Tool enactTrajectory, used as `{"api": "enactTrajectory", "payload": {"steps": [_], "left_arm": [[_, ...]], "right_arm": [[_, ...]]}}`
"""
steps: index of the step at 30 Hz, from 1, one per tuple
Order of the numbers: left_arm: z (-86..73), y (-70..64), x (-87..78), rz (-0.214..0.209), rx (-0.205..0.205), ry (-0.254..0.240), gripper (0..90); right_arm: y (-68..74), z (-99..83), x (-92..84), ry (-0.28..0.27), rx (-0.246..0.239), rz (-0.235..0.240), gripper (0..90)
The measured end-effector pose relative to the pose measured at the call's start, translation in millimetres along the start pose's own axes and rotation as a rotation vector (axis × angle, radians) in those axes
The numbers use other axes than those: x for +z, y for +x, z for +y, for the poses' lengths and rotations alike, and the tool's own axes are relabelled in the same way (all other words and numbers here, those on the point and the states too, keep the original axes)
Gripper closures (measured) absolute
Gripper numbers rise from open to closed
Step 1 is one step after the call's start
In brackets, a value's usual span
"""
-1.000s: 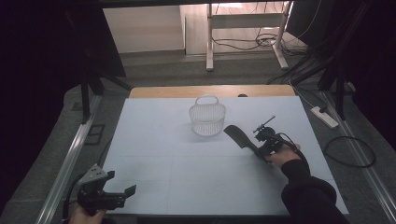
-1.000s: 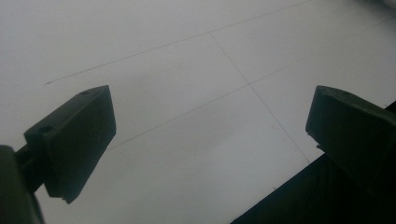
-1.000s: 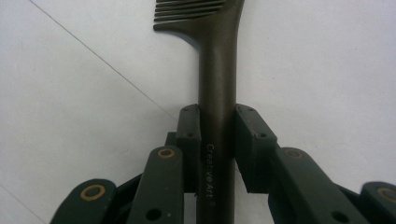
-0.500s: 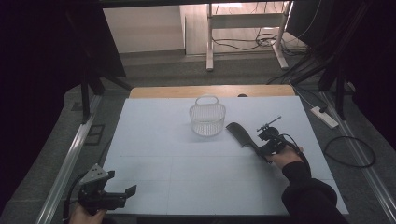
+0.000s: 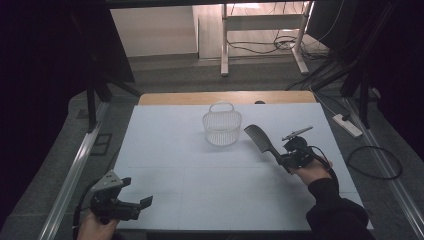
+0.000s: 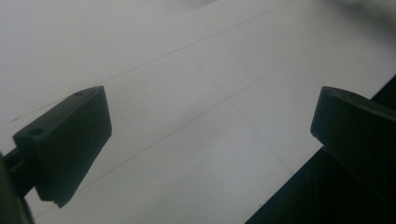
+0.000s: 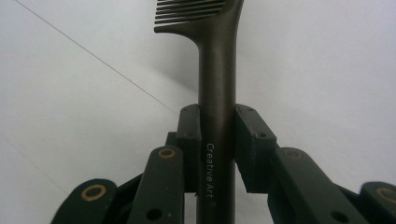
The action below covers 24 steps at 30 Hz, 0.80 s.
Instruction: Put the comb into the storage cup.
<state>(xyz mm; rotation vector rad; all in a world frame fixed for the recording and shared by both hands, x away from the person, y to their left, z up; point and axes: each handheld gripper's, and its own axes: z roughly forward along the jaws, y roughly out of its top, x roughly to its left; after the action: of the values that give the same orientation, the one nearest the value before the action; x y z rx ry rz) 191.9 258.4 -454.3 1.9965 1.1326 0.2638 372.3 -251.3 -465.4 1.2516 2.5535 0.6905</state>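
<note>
Dark plastic comb, clamped by its handle in the right gripper, hangs just right of the white wire basket; the carry seems underway, next needing a leftward swing above its rim.

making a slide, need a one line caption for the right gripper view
Right tongs clamped on the handle of a dark comb, its teeth pointing left above the white table.

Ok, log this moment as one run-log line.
right gripper: shut on comb handle, comb beside basket | left gripper: open, nothing between jaws, at near table edge
</note>
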Motion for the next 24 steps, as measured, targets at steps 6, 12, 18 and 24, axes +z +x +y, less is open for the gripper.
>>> {"api": "enactTrajectory", "payload": {"steps": [6, 12, 18, 24], "left_arm": [[16.1, -2.6, 7.8, -0.027, 0.041, -0.013, 0.0], [29.3, -2.6, 17.8, -0.057, 0.065, -0.033, 0.0], [42.8, -4.5, 24.8, -0.093, 0.08, -0.046, 0.0], [57.2, -4.5, 29.4, -0.128, 0.075, -0.067, 0.0]], "right_arm": [[4.5, -4.5, -17.3, -0.082, -0.014, -0.001, 73.0], [11.3, -8.2, -29.2, -0.128, -0.037, -0.002, 73.0], [17.0, -11.1, -37.7, -0.166, -0.054, 0.0, 73.0], [23.1, -13.6, -45.4, -0.208, -0.072, 0.003, 73.0]]}}
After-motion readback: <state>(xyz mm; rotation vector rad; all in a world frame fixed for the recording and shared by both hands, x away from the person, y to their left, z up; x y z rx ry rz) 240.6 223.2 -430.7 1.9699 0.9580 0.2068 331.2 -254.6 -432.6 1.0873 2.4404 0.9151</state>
